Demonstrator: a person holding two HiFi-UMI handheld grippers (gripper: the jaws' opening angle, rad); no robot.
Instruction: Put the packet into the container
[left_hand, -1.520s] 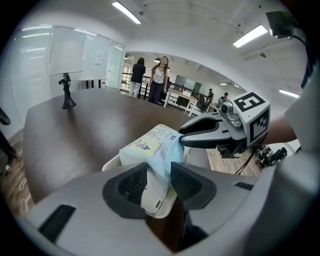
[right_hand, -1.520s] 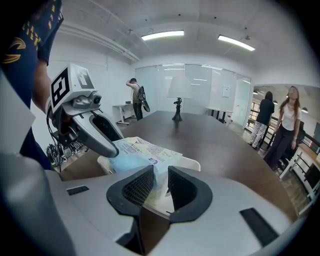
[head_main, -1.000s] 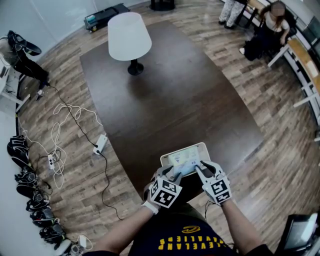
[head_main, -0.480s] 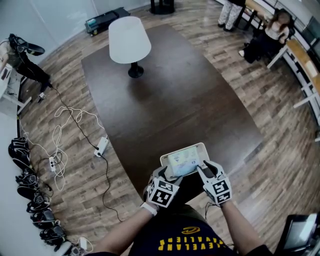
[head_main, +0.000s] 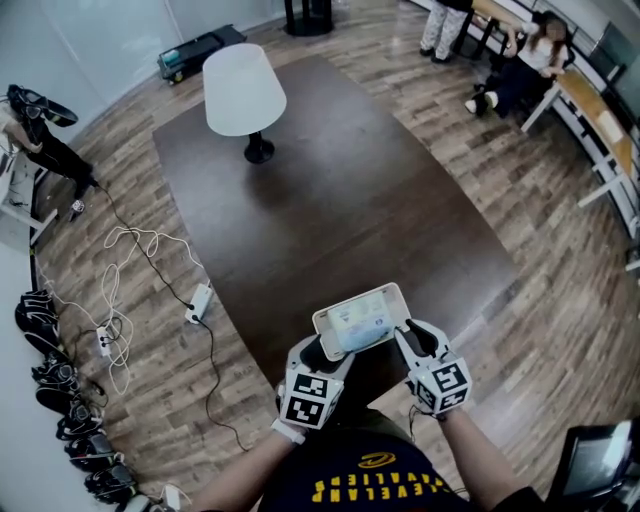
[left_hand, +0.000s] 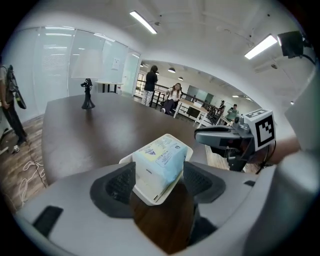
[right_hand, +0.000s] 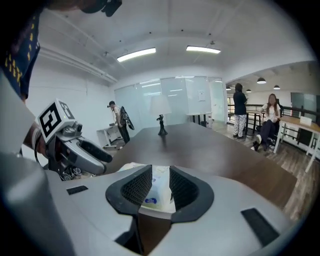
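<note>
A pale blue-and-white packet (head_main: 358, 322) lies in a white rectangular container (head_main: 322, 322) at the near edge of the dark table (head_main: 330, 190). My left gripper (head_main: 335, 352) stands at the container's near left end. Its jaws are opening, and the pads stand wide on either side of the packet (left_hand: 159, 162) and the container's corner (left_hand: 150, 197) without pressing. My right gripper (head_main: 403, 330) is at the near right end. Its narrow jaws (right_hand: 160, 189) close around the packet's end (right_hand: 159, 192), which fills the gap between the pads.
A white-shaded lamp (head_main: 243, 95) stands at the table's far end. Cables and a power strip (head_main: 197, 300) lie on the wood floor to the left. People sit and stand by desks (head_main: 600, 120) at the far right. The person's torso is just behind the grippers.
The left jaws have spread off the packet, and the left gripper has drawn back slightly toward me. The packet now rests in the container. The right gripper has barely moved.
</note>
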